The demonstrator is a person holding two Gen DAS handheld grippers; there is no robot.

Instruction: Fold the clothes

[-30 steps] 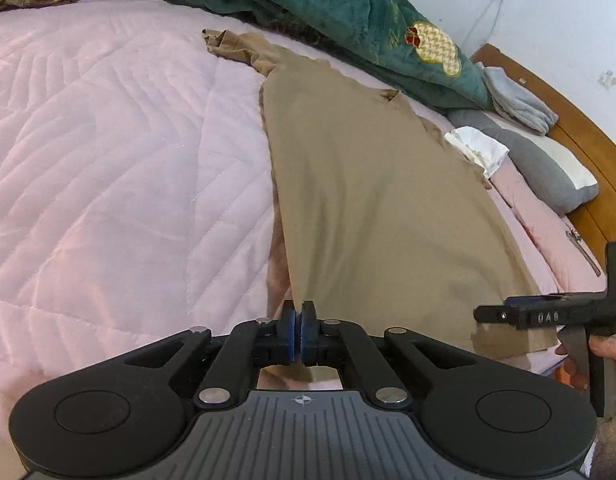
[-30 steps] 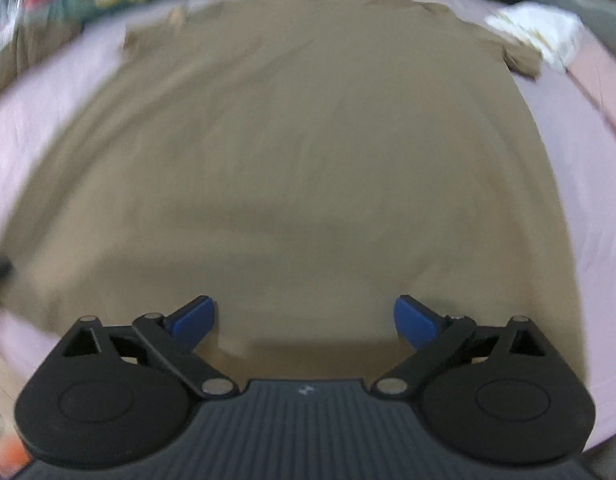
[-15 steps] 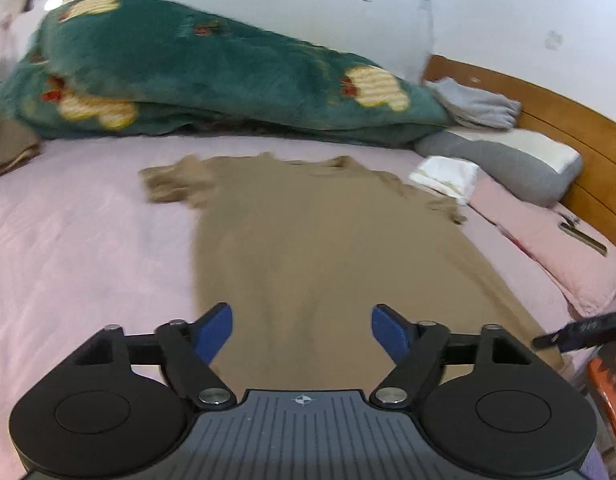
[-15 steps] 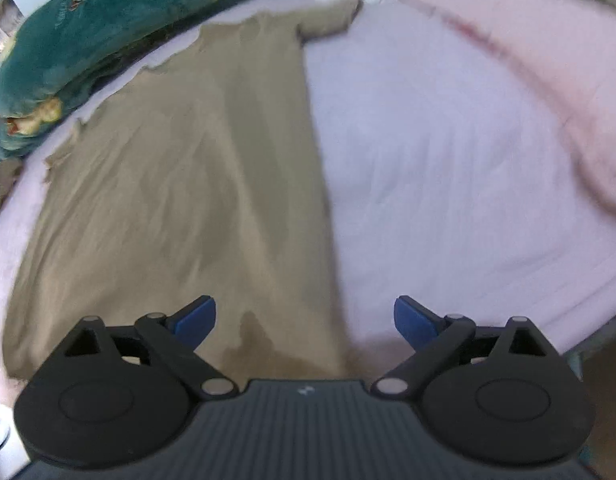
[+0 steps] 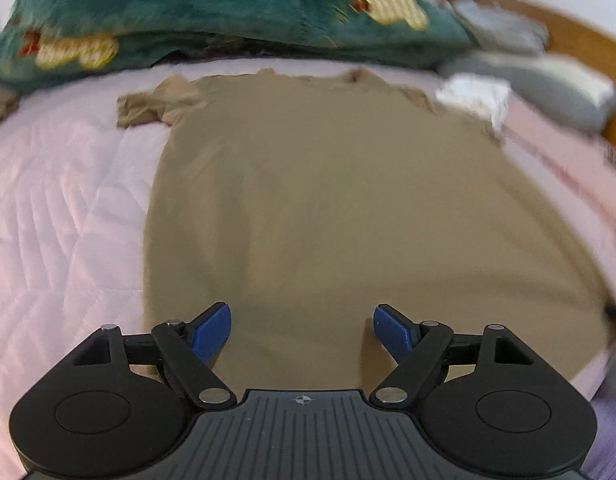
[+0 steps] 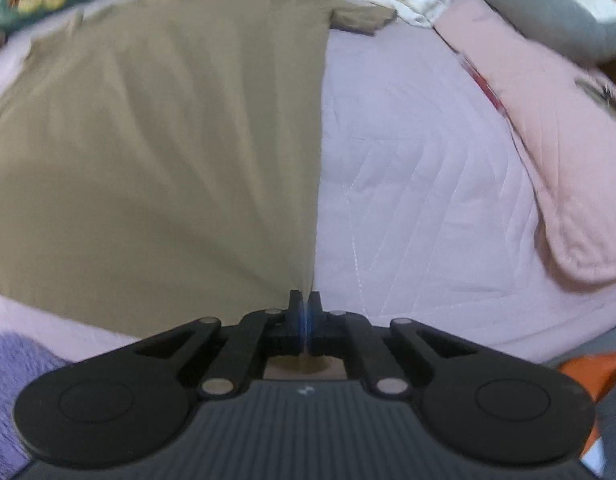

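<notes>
A tan T-shirt (image 5: 328,200) lies spread flat on the pink quilted bed (image 5: 60,220), collar toward the far side. My left gripper (image 5: 302,330) is open and empty, hovering over the shirt's near hem. In the right wrist view the same shirt (image 6: 156,140) fills the left half. My right gripper (image 6: 304,310) is shut on the shirt's near right hem corner, at the shirt's right side edge.
A green blanket (image 5: 212,12) is heaped along the far side of the bed. A grey pillow (image 5: 548,80), a white cloth (image 5: 476,96) and a pink pillow (image 6: 548,120) lie at the right by the wooden headboard (image 5: 568,36).
My left gripper let go of the shirt's hem and opened, then moved over the shirt's middle. My right gripper moved to the right hem corner and shut on it.
</notes>
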